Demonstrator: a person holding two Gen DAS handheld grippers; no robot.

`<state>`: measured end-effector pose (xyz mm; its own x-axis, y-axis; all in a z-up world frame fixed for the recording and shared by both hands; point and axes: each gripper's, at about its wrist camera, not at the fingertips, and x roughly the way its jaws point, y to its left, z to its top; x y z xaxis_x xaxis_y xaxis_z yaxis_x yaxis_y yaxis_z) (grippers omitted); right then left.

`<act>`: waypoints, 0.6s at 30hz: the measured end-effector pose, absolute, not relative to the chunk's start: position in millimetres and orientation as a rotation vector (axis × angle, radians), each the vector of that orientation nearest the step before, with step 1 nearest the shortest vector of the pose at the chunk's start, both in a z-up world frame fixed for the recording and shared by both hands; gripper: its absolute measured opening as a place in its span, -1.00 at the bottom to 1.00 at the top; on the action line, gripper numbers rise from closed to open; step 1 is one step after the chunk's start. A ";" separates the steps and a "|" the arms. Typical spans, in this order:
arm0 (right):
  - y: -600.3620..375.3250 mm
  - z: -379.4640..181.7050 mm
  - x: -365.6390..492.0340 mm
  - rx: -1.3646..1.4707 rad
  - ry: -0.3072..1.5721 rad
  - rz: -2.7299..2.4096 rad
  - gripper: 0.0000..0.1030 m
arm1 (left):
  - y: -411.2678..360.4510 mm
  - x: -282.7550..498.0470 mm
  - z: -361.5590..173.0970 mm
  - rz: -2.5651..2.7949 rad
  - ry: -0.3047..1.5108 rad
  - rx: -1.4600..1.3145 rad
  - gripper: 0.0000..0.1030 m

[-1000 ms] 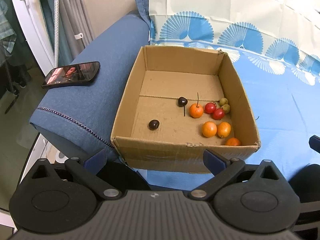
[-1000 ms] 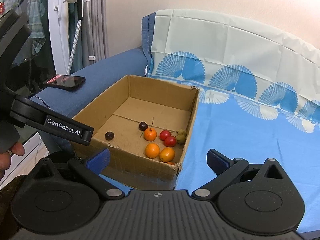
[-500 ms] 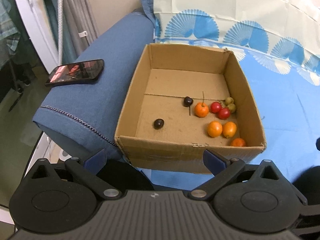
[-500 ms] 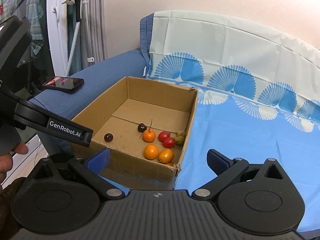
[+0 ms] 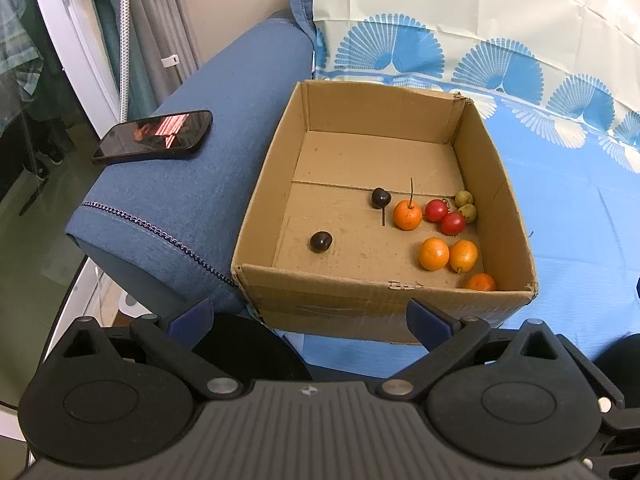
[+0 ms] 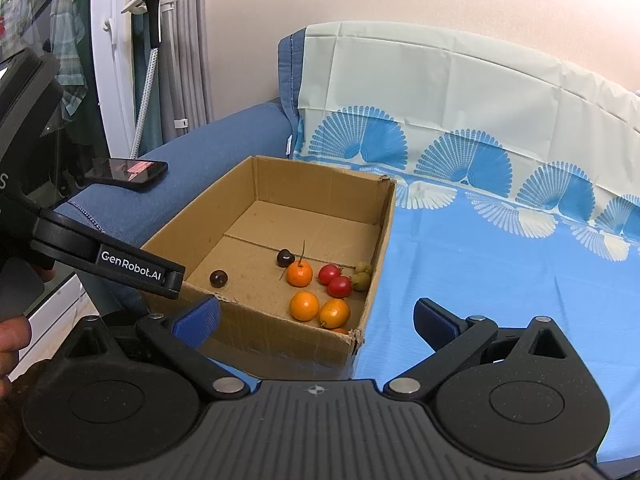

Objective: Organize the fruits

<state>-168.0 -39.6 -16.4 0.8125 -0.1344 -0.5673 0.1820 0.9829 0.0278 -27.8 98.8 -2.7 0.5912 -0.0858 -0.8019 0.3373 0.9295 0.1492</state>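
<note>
An open cardboard box rests on a blue patterned cloth. Inside lie several small fruits: two dark cherries, orange fruits, two red ones and two green ones. My left gripper hovers open just in front of the box's near wall, nothing between its fingers. My right gripper is open too, before the box's near right corner. The left device shows in the right wrist view.
A black phone lies on the blue sofa armrest left of the box. The blue cloth spreads to the right. A person's hand shows at the left edge. Curtains and a white door frame stand behind.
Both grippers have shifted slightly; in the left wrist view the box and phone slid a little rightward and closer. The fruits have not moved. Both grippers stayed open.
</note>
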 end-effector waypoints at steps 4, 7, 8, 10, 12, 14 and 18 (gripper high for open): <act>-39.6 -16.0 -169.1 0.085 0.596 -0.170 0.98 | 98.6 -28.3 -2.1 -0.250 0.909 0.302 0.99; -39.7 -15.7 -169.0 0.087 0.595 -0.170 0.98 | 98.4 -28.5 -2.2 -0.248 0.910 0.300 0.99; -39.6 -15.6 -169.0 0.088 0.594 -0.169 0.98 | 98.5 -28.5 -2.4 -0.248 0.910 0.301 0.99; -39.5 -15.6 -168.9 0.088 0.594 -0.170 0.98 | 98.7 -28.1 -2.6 -0.248 0.912 0.301 0.99; -39.2 -15.3 -168.8 0.088 0.594 -0.170 0.98 | 98.8 -28.1 -2.6 -0.247 0.911 0.303 0.99; -39.1 -15.4 -168.7 0.090 0.593 -0.170 0.98 | 98.9 -28.1 -2.8 -0.248 0.911 0.305 0.99; -38.7 -14.7 -168.4 0.092 0.593 -0.169 0.98 | 98.4 -27.7 -3.6 -0.247 0.912 0.309 0.99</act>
